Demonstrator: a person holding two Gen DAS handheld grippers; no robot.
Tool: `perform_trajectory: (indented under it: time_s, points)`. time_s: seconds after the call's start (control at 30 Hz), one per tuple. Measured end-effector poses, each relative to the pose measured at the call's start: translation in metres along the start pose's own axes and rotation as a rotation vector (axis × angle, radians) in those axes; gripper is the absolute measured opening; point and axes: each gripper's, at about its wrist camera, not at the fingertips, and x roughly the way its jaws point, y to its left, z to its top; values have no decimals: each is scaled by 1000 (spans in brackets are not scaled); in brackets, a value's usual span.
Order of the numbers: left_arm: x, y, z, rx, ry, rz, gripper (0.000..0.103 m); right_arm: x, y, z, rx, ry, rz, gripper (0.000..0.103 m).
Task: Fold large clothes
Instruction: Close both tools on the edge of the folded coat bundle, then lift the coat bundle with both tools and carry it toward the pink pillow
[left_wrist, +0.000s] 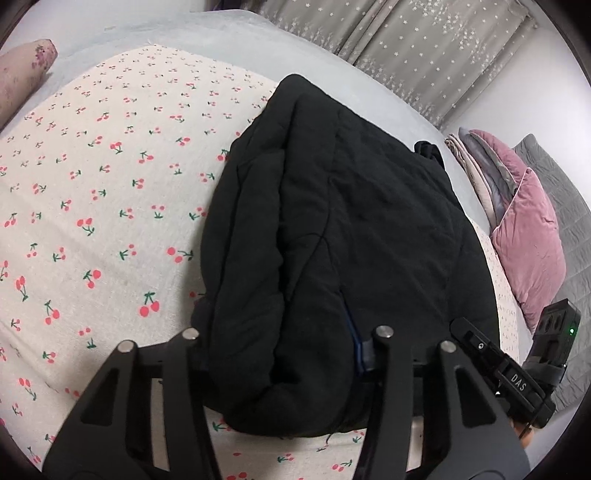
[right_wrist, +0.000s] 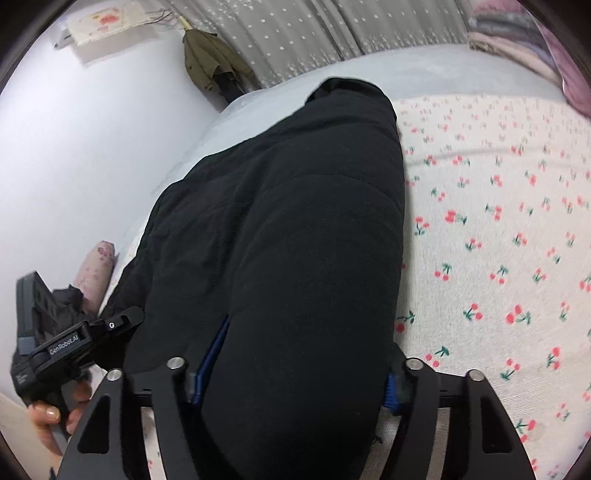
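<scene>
Both claws straddle the folded black coat (left_wrist: 332, 229) on the bed (left_wrist: 92, 184): right claw (right_wrist: 291, 384) wide around its bulk, left claw (left_wrist: 284, 354) likewise, probably to press it flat.

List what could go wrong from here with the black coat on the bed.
1. The black coat is thick and puffy; both grippers straddle a bulky fold, with jaws wide apart, so the padding may spring open once let go.
2. The left gripper and right gripper work close together and could bump.
3. Dragging the coat may rumple the cherry-print sheet.
</scene>
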Motion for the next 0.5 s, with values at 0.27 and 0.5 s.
perform_trajectory:
  time_s: [0.27, 0.5]
  points:
    - [-23, -12, 3, 16, -85, -54, 41, -21, 38, 6, -193, -73, -148, 55]
    - [-33, -41, -6, 71, -144, -155, 40, -47, 79, 1, -440, -177, -349, 53]
